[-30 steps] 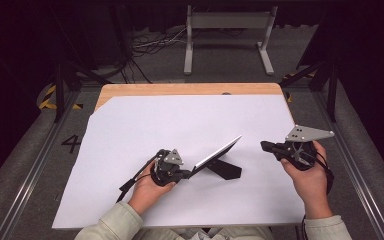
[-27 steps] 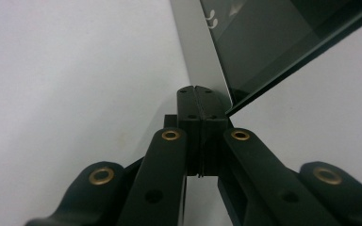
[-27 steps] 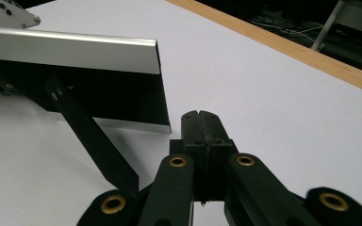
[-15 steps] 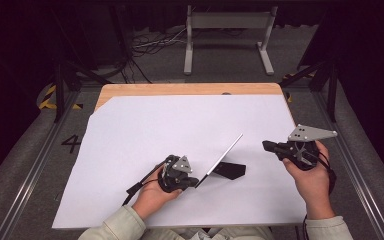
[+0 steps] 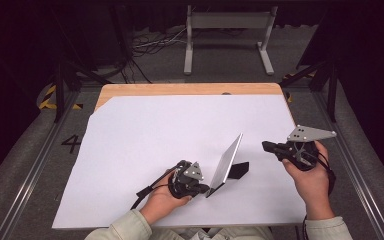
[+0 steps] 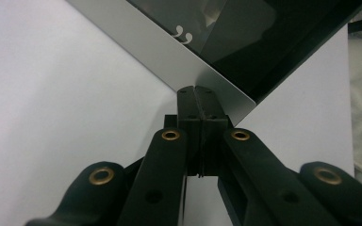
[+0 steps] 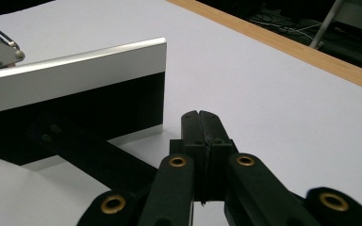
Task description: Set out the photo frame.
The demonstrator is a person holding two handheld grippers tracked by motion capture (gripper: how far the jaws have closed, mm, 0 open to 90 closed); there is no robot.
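Left gripper [image 5: 196,186] has slid right and swung the frame [image 5: 225,162] steeper; its fingers are closed, clamping the near corner. Frame stands near-centre on the worktop [image 5: 130,135], strut [image 5: 238,170] behind. Right gripper [image 5: 272,147] hovers closed, empty. Next: seat the strut, then release gently.

The left tool [image 5: 203,189] is black with brass-coloured rivets and a grey 3-cornered plate on top; the right tool [image 5: 266,146] is black too, with the same rivets and a lighter grey plate. At the left tool's tips stands a tablet [image 5: 225,164] with a silver-grey back, a dark glossy screen and a small white mark on it, on a black stand [image 5: 238,170]. Beneath both tools the counter [image 5: 145,135] is white, its far edge [image 5: 180,89] pale wood. The sleeves [image 5: 125,227] are cream.
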